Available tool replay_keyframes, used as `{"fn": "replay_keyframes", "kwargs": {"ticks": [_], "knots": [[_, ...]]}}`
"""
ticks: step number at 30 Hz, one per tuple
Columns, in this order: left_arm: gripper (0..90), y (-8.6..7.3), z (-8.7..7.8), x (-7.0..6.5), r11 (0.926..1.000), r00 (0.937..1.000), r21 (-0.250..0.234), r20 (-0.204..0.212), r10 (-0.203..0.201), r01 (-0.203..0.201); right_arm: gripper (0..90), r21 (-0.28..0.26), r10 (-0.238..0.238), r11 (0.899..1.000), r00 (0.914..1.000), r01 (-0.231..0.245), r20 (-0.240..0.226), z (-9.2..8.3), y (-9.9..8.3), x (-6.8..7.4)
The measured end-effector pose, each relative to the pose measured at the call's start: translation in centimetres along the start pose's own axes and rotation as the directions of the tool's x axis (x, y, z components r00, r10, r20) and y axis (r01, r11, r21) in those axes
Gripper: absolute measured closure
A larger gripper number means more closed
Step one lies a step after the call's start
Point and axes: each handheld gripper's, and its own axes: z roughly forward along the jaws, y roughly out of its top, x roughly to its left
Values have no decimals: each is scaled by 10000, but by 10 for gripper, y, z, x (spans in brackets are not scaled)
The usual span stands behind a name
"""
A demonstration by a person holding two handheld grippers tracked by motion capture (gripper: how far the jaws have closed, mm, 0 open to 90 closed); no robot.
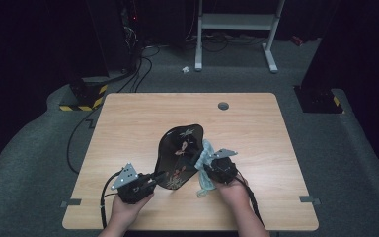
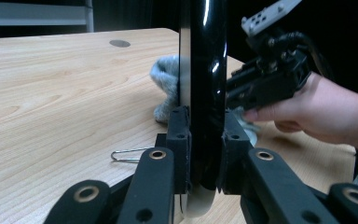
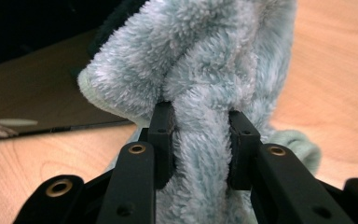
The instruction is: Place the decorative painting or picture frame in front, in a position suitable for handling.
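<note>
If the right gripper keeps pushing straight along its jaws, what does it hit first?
Probably the black tray: the right gripper, shut on the blue cloth, points at it, cloth leading. Depth is unclear.

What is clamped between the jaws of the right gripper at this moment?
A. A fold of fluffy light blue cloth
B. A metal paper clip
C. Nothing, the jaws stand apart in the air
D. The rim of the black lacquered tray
A: in the right gripper view the right gripper pinches a bunched fold of the fluffy light blue cloth, while the black tray sits between the left gripper's pads.
</note>
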Motion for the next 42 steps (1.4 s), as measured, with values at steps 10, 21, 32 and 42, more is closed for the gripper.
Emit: {"fn": "replay_keyframes", "kwargs": {"ticks": [10, 21, 32, 42], "knots": [[782, 0, 1, -1, 10000, 10000, 27, 9, 24, -24, 684, -325, -40, 9995, 9995, 50, 305, -16, 11, -2], [782, 1, 3, -3, 10000, 10000, 41, -21, 82, -82, 682, -1633, -449, 9850, 9968, 553, 666, -58, 57, -1], [782, 1, 3, -3, 9999, 10000, 71, 19, 71, -71, 681, -1896, -442, 9802, 9961, 580, 761, -65, 68, -8], [782, 1, 3, -4, 10000, 10000, 78, 15, 41, -41, 681, -892, 399, 9953, 9987, -370, 317, -23, 20, -10]]}}
